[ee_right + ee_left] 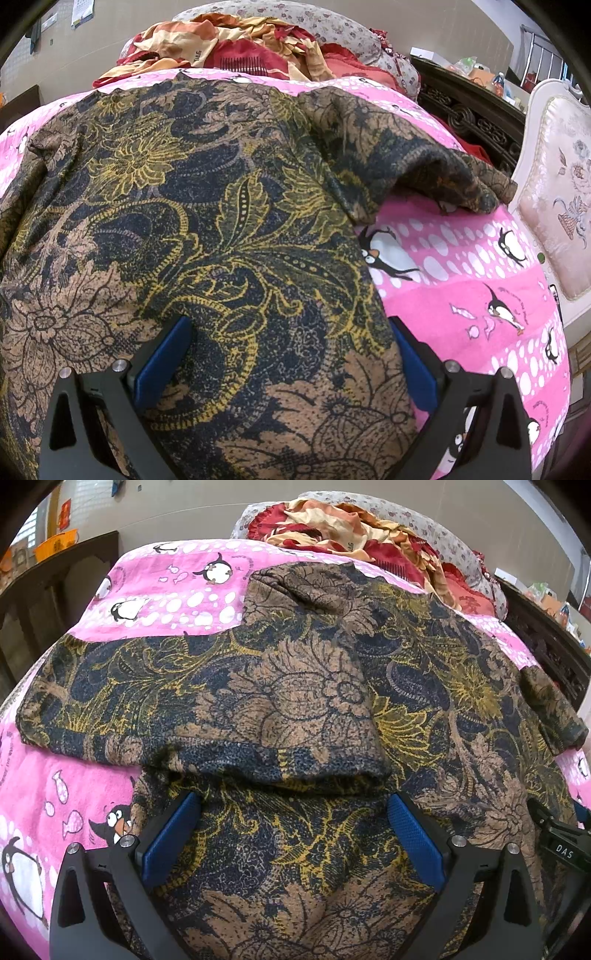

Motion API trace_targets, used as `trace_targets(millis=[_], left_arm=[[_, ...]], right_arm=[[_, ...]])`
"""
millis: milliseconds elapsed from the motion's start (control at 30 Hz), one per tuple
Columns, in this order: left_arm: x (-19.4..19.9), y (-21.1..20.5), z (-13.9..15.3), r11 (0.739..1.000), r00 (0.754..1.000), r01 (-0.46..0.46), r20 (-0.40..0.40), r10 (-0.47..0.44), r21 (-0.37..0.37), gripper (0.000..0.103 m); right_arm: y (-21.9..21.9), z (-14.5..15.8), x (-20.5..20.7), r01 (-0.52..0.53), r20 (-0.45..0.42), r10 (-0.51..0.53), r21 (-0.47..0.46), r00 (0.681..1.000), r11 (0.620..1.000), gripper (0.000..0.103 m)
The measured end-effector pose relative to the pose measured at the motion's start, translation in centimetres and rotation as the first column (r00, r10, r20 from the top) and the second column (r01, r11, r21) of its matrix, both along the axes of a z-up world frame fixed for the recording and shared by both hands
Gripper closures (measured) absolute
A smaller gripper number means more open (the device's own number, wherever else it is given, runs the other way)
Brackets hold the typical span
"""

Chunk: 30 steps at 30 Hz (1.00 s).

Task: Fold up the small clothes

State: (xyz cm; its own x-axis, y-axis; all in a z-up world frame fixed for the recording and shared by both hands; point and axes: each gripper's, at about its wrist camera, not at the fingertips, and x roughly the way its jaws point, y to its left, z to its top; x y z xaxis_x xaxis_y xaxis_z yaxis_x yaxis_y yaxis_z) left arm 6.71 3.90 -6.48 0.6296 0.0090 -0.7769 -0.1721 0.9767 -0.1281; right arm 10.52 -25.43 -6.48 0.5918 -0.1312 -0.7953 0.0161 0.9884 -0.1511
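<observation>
Floral garment (pixel 295 686), brown and navy with yellow vines, is lying spread over the pink penguin blanket (pixel 177 598) and filling most of both your views. In the left wrist view, one sleeve is lying folded across the body of the garment, its cuff end sitting at the left of the frame. Your left gripper (pixel 293 808) is sitting with its blue pads wide apart at the bottom centre, the fabric lying between them but not pinched. In the right wrist view, your right gripper (pixel 290 328) is likewise gaping wide, straddling the garment's right edge, gripping nothing. The other sleeve (pixel 424 162) is stretching toward the upper right of that frame, near a cream upholstered chair (pixel 554 206). A red and orange quilt (pixel 354 528) is lying bunched at the top.
</observation>
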Motion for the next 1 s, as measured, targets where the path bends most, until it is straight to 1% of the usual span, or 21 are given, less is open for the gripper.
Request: trace_targets(millis=[100, 200, 367, 433, 467, 533, 600, 633, 800, 900, 1000], left_arm=[[0.5, -0.7, -0.1, 0.999, 1.000, 0.002, -0.028, 0.000, 0.051, 0.016], [0.6, -1.0, -0.2, 0.997, 0.999, -0.001, -0.040, 0.004, 0.076, 0.015], [0.6, -0.8, -0.2, 0.998, 0.999, -0.003, -0.039, 0.006, 0.062, 0.015], [0.6, -0.8, -0.2, 0.998, 0.999, -0.003, -0.038, 0.005, 0.063, 0.015], [0.6, -0.7, -0.2, 0.998, 0.999, -0.003, -0.040, 0.005, 0.066, 0.015], [0.6, -0.7, -0.2, 0.998, 0.999, -0.003, -0.041, 0.006, 0.067, 0.015], [0.6, -0.7, -0.1, 0.997, 0.999, -0.003, -0.042, 0.006, 0.075, 0.015], [0.7, -0.8, -0.1, 0.996, 0.999, -0.003, -0.046, 0.007, 0.086, 0.014], [0.7, -1.1, -0.2, 0.996, 0.999, -0.004, -0.045, 0.007, 0.086, 0.014], [0.7, -1.2, -0.2, 0.996, 0.999, -0.004, -0.044, 0.007, 0.085, 0.014], [0.6, -1.2, -0.2, 0.997, 0.999, -0.005, -0.038, 0.008, 0.075, 0.015]], right_arm=[[0.4, 0.0, 0.0, 0.010, 0.005, -0.010, -0.018, 1.000, 1.000, 0.000], [0.1, 0.1, 0.1, 0.010, 0.001, -0.010, 0.005, 1.000, 1.000, 0.000], [0.4, 0.2, 0.4, 0.009, -0.023, -0.010, -0.018, 1.000, 1.000, 0.000], [0.3, 0.2, 0.5, 0.015, -0.034, -0.015, -0.002, 0.999, 1.000, 0.000], [0.0, 0.3, 0.5, 0.013, -0.025, -0.013, 0.016, 1.000, 1.000, 0.000], [-0.2, 0.3, 0.5, -0.016, -0.036, 0.016, 0.021, 0.999, 1.000, 0.000], [-0.9, 0.3, 0.6, -0.022, -0.040, 0.025, 0.068, 0.999, 0.997, 0.000], [-1.0, 0.3, 0.6, -0.023, -0.036, 0.026, 0.071, 0.999, 0.997, 0.000], [0.3, -0.1, 0.3, -0.027, -0.018, 0.027, -0.007, 0.999, 1.000, 0.000], [0.5, -0.2, 0.3, -0.029, -0.016, 0.028, -0.017, 0.999, 0.999, 0.000], [0.3, -0.2, 0.2, -0.028, -0.015, 0.028, 0.000, 0.999, 1.000, 0.000]])
